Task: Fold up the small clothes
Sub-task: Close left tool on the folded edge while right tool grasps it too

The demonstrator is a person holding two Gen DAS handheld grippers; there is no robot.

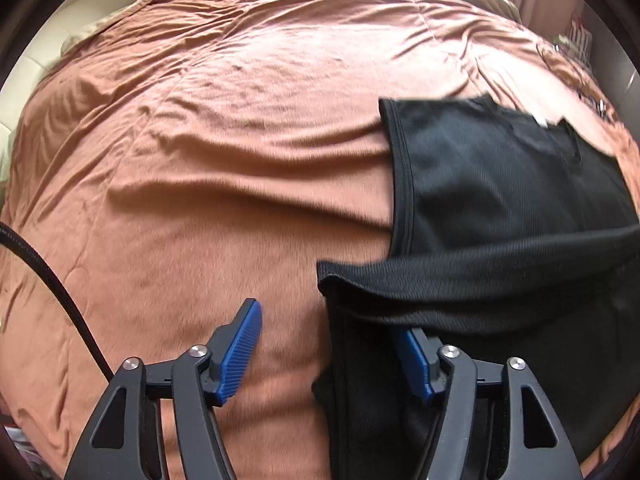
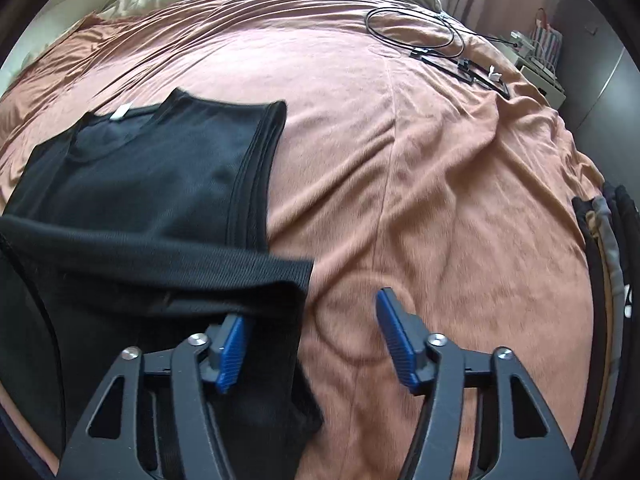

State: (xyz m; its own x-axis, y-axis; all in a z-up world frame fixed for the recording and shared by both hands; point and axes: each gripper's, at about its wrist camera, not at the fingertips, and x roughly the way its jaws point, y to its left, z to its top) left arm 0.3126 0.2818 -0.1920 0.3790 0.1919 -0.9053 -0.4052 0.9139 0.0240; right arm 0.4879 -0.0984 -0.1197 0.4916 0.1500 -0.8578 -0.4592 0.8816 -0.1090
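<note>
Black tank top [image 1: 500, 184] spread on the orange-brown blanket [image 1: 224, 128] of the bed, lower hem doubled up over the body in a thick ribbed band.

Left claw [image 1: 332, 344]: wide open, gripping nothing; left finger [image 1: 240, 352] bare over the blanket, right finger partly buried under the folded hem.

Right claw [image 2: 312, 340]: likewise spread wide, nothing pinched; left finger tucked under the hem's corner, right finger [image 2: 396, 340] bare over the blanket.

No containers anywhere in view.

Only from the left wrist: a braided black cable [image 1: 52, 276] crossing the blanket's near-left edge.

Only from the right wrist: a coiled thin cable [image 2: 416, 28] and flat black frames [image 2: 464, 68] far across the blanket, dark clothes [image 2: 608, 216] stacked at the right edge, the shirt's white neck label [image 2: 119, 112] seen whole.
</note>
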